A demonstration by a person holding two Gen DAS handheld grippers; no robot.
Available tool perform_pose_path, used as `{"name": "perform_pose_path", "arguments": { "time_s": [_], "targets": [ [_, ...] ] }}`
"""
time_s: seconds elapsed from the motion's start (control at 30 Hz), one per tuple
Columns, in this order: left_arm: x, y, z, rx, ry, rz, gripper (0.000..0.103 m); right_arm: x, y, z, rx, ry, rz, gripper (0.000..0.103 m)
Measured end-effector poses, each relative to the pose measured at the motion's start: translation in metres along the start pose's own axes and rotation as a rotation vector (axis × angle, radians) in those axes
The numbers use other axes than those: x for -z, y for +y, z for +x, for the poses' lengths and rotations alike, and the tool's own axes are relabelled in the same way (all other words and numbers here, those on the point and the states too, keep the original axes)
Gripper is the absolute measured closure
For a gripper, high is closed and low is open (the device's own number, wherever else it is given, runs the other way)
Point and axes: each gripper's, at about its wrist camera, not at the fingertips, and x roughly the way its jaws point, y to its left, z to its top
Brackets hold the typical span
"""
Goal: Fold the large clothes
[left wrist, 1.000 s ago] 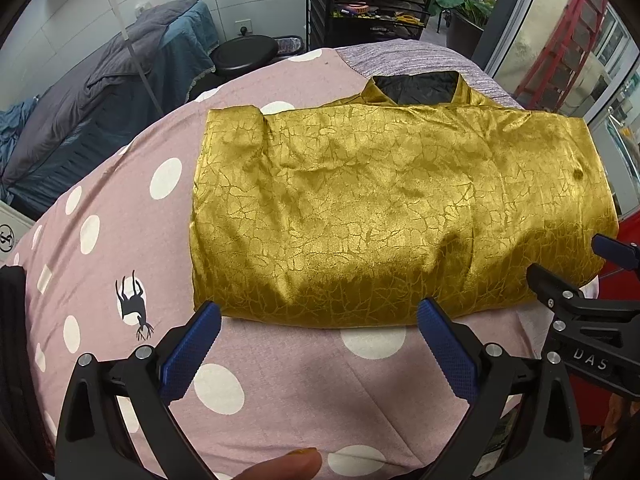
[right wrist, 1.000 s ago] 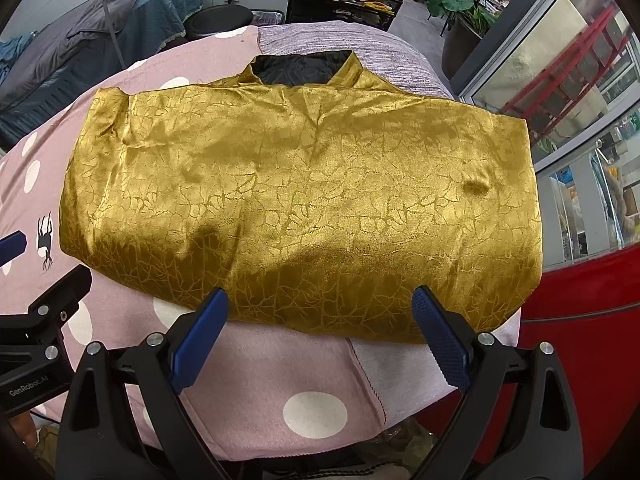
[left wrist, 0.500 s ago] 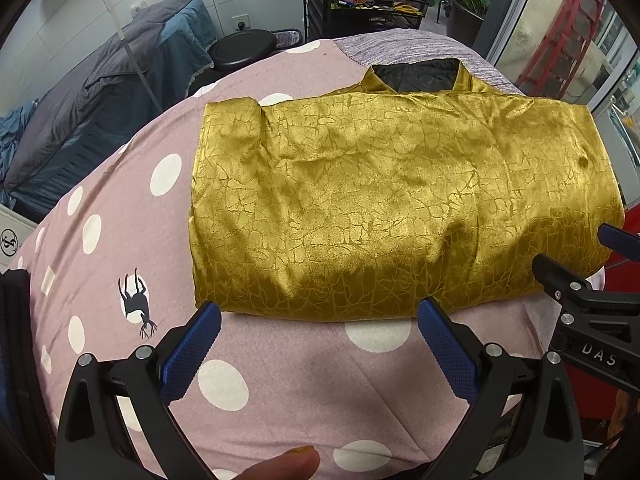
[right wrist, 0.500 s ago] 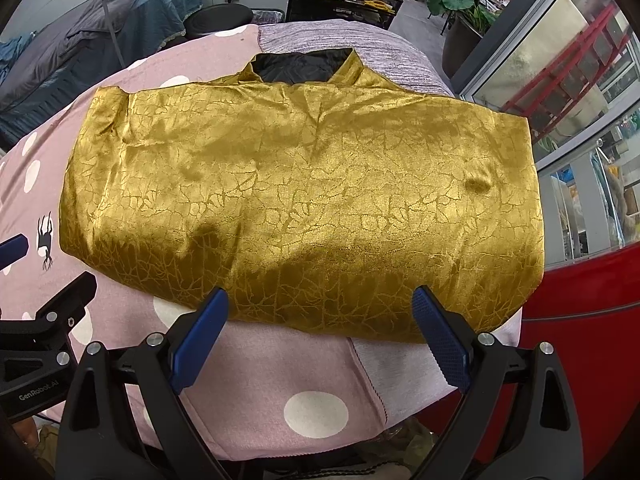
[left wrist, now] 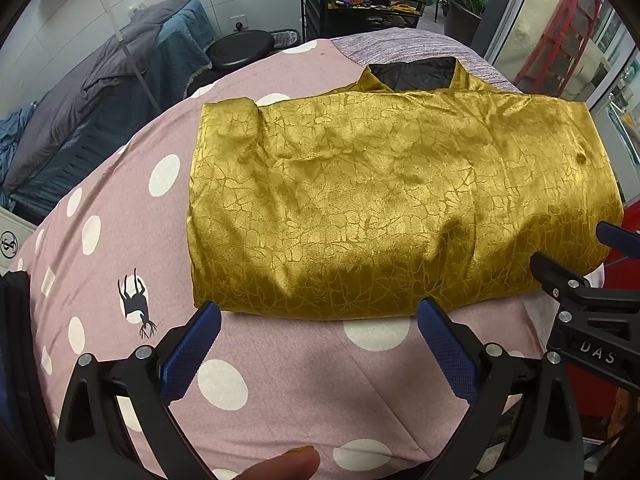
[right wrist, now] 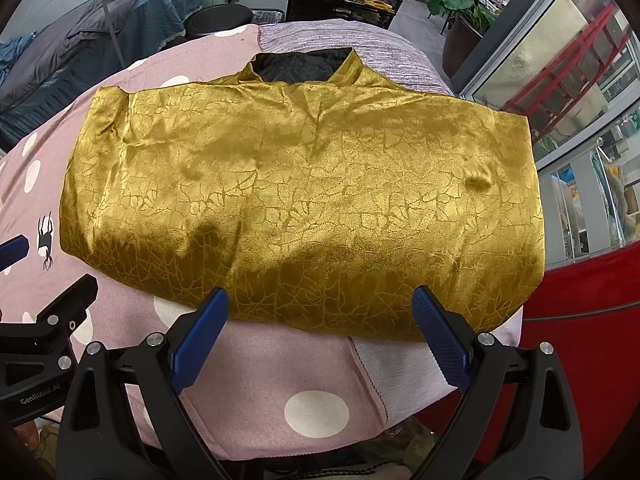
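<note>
I have both grippers spread wide and holding nothing. Over the last second I've eased them in: the near folded edge of the gold garment [left wrist: 396, 204] now lies just past my left gripper [left wrist: 316, 324] fingertips, and between the tips of my right gripper [right wrist: 320, 312], where a moment ago pink polka-dot sheet [left wrist: 280, 376] showed. The garment itself hasn't shifted, so I judge I'm lining up for the next fold.
</note>
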Motion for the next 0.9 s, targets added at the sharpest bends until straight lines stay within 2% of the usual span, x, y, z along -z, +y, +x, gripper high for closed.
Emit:
{"name": "perform_pose_path", "arguments": {
  "time_s": [0.63, 0.73, 0.8, 0.9],
  "targets": [
    [0.002, -0.001, 0.0, 0.019, -0.004, 0.0, 0.006, 0.001, 0.0, 0.001, -0.002, 0.0, -0.001, 0.011],
    [0.002, 0.001, -0.003, 0.045, -0.021, -0.022, 0.006, 0.001, 0.0, 0.001, -0.002, 0.001, -0.001, 0.011],
    [0.003, 0.002, -0.009, 0.017, -0.057, -0.043, 0.006, 0.001, 0.0, 0.001, -0.001, 0.001, 0.0, 0.011],
    [0.003, 0.002, -0.016, 0.041, -0.103, -0.045, 0.006, 0.002, 0.0, 0.001, -0.001, 0.0, 0.003, 0.011]
  ]
}}
